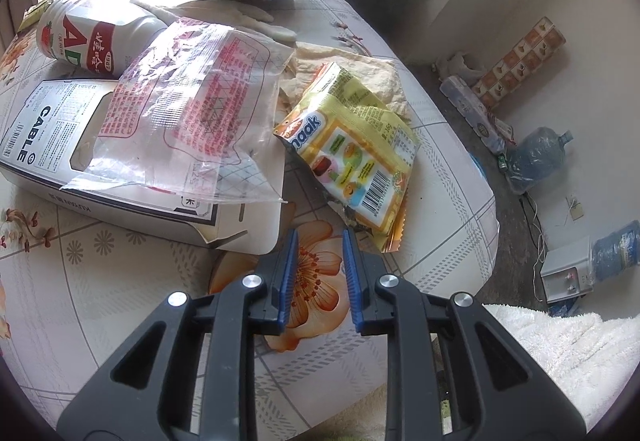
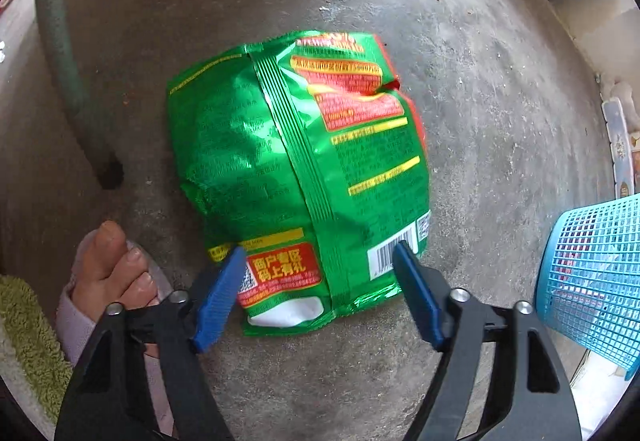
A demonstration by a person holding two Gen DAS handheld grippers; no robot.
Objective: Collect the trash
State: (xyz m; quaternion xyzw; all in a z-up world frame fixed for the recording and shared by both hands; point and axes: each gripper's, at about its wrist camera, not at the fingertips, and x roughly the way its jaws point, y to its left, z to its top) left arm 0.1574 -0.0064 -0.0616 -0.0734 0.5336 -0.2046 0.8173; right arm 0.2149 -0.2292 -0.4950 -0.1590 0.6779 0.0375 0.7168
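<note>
On the left wrist view, I'm hovering the left gripper (image 1: pixel 320 257) over the worktop (image 1: pixel 120 281), jaws slightly apart and empty; the yellow wrapper (image 1: pixel 352 157), clear bag (image 1: pixel 188 101), cable box (image 1: pixel 52 137) and bottle (image 1: pixel 88 37) are all waiting there. On the right wrist view, I'm pointing the right gripper (image 2: pixel 320 281) down at the green snack bag (image 2: pixel 296 169) on the floor (image 2: pixel 500 81), jaws apart astride its near edge, not clamping, beside the blue basket (image 2: pixel 592 281). Most trash is remaining, I reckon.

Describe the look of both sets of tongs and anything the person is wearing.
Both the left tongs and right tongs are alike: black plastic arms with triangular cut-outs, round silver pivot bolts, and flat blue ribbed pads on each tip. No cables or markings show. Near the right tongs a bare foot rests in a pale pink slipper; no sleeves are visible.
</note>
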